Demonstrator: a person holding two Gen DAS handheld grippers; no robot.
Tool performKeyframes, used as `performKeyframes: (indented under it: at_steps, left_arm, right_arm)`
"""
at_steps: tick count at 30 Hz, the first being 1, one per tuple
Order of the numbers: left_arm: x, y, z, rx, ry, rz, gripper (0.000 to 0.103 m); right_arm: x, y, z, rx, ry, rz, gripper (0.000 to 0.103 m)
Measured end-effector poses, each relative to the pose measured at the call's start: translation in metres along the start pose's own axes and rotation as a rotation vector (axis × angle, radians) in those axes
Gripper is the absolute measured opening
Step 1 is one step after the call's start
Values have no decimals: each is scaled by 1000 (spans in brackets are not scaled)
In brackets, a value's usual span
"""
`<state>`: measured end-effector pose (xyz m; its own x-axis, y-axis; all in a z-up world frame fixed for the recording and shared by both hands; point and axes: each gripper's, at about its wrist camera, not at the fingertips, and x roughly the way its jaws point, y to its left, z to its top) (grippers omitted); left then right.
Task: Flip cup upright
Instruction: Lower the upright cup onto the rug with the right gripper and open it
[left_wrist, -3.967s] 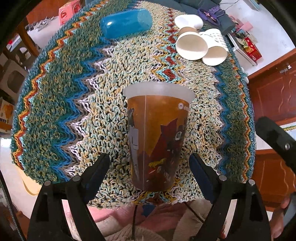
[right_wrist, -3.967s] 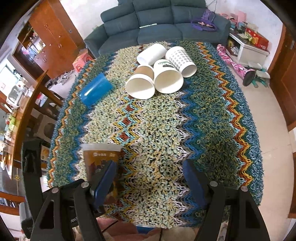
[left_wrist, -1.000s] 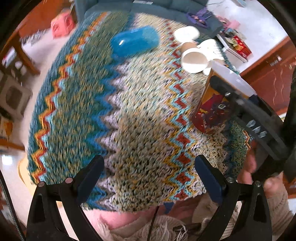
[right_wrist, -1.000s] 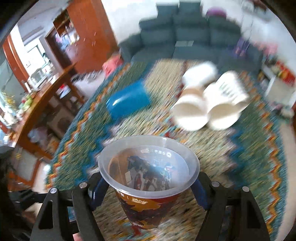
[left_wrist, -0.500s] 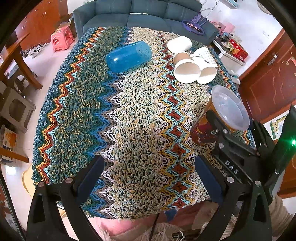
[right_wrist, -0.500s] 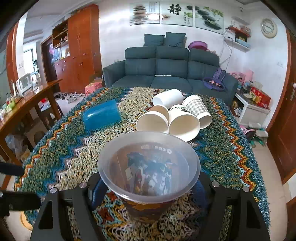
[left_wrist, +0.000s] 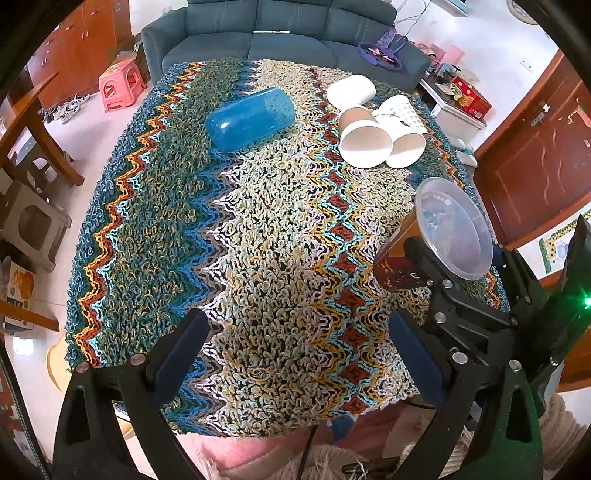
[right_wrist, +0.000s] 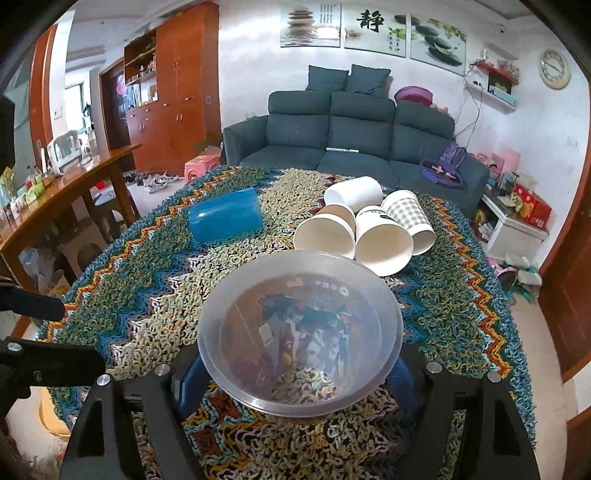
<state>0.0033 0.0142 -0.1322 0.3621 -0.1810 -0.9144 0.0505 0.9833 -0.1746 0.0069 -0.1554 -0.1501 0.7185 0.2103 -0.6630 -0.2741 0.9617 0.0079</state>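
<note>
Right now my right gripper (right_wrist: 299, 373) is clamped on the printed plastic cup (right_wrist: 300, 334), its blue pads pressed against the cup's sides just below the clear rim. From the right wrist view I look straight down into the cup's open mouth, and the woven cloth shows through its clear bottom. In the left wrist view the cup (left_wrist: 436, 236) sits at the right side of the table (left_wrist: 258, 229), mouth tilted up and to the right, with the right gripper (left_wrist: 454, 288) wrapped around its lower body. Whether its base touches the cloth I cannot tell.

My left gripper (left_wrist: 295, 365) hangs over the near edge of the table with its fingers spread wide and nothing between them.

Farther back, a blue cup (right_wrist: 225, 216) lies on its side on the zigzag cloth. Beside it to the right, a cluster of paper cups (right_wrist: 364, 227) also lie on their sides, touching one another, most with their mouths facing me. One of them has a checked pattern (right_wrist: 406, 214). A dark sofa (right_wrist: 351, 140) stands beyond the table.
</note>
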Motion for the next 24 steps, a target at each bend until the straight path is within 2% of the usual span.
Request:
performKeyframes:
  at_steps: [10, 24]
  left_arm:
    - [1, -3, -1, 8, 1, 0, 99]
    - [1, -6, -1, 18, -4, 7, 99]
  right_arm:
    - [-7, -16, -8, 81, -11, 36, 81]
    - [1, -14, -29, 80, 30, 73, 81]
